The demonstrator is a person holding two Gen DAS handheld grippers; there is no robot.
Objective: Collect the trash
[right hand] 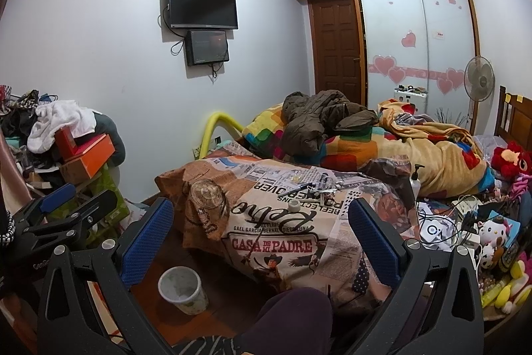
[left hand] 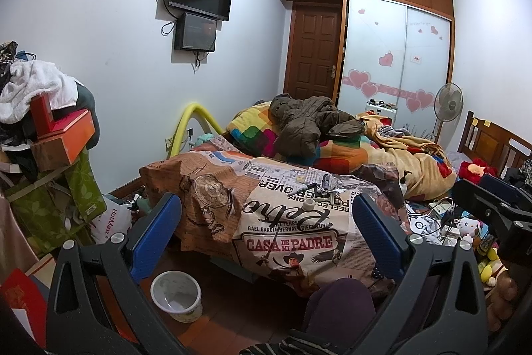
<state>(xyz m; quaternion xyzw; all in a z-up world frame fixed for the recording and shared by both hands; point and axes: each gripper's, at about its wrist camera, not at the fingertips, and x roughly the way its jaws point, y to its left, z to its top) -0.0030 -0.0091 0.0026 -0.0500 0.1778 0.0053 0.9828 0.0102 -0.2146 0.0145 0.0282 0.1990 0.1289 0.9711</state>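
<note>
Right now your left gripper and right gripper both gape wide, empty, above the near printed cover, bin low left.

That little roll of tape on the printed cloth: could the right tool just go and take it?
Probably yes. The right tool is open and empty, and the roll of tape stands alone on the printed cloth straight ahead, with nothing between.

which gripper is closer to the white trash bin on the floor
Left, by a small margin as far as the views show. The trash bin sits just below the left gripper, by its left finger. The right gripper is open too and hangs further right of the bin.
</note>
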